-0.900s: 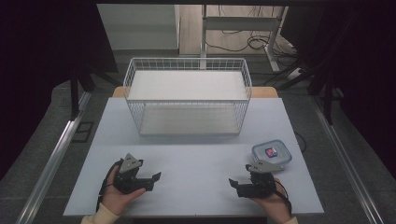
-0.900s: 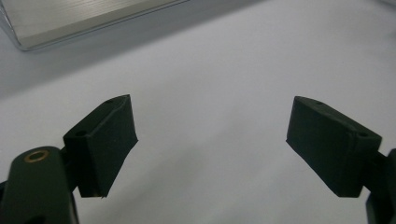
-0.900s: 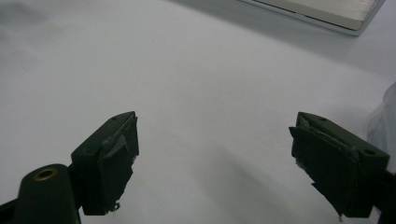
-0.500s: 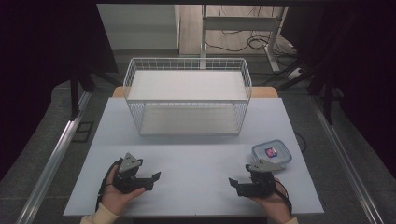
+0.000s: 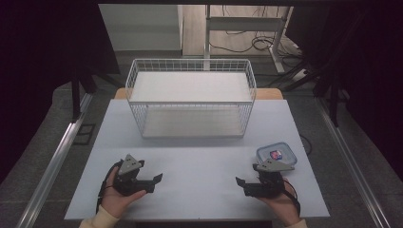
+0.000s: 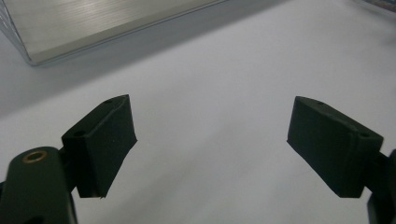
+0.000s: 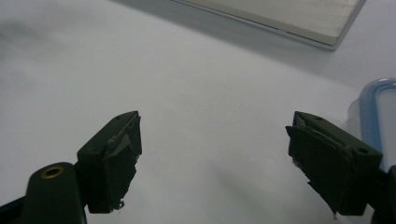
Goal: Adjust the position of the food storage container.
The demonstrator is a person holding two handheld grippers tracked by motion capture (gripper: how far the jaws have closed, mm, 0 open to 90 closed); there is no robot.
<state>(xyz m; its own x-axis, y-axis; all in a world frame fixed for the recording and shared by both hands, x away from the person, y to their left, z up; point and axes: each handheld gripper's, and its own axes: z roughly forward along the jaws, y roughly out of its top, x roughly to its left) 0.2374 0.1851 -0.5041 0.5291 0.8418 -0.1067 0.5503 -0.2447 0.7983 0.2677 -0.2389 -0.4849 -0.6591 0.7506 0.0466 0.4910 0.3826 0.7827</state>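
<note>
A white wire basket [image 5: 190, 97] stands at the back middle of the pale table [image 5: 199, 156]; its floor edge shows in the left gripper view [image 6: 93, 28] and in the right gripper view [image 7: 285, 16]. A small clear container with a blue-rimmed lid [image 5: 276, 154] sits at the right, with something red and purple inside. Its rim shows beside the right jaw [image 7: 376, 116]. My left gripper [image 5: 153, 183] rests open near the front left, jaws pointing right [image 6: 212, 140]. My right gripper [image 5: 243, 186] rests open at the front right, just in front of the container, with nothing between its jaws [image 7: 215, 158].
Bare tabletop lies between the two grippers and the basket. Metal floor rails [image 5: 52, 161] run along both sides of the table. Table legs and cables [image 5: 247, 38] stand behind the basket on the floor.
</note>
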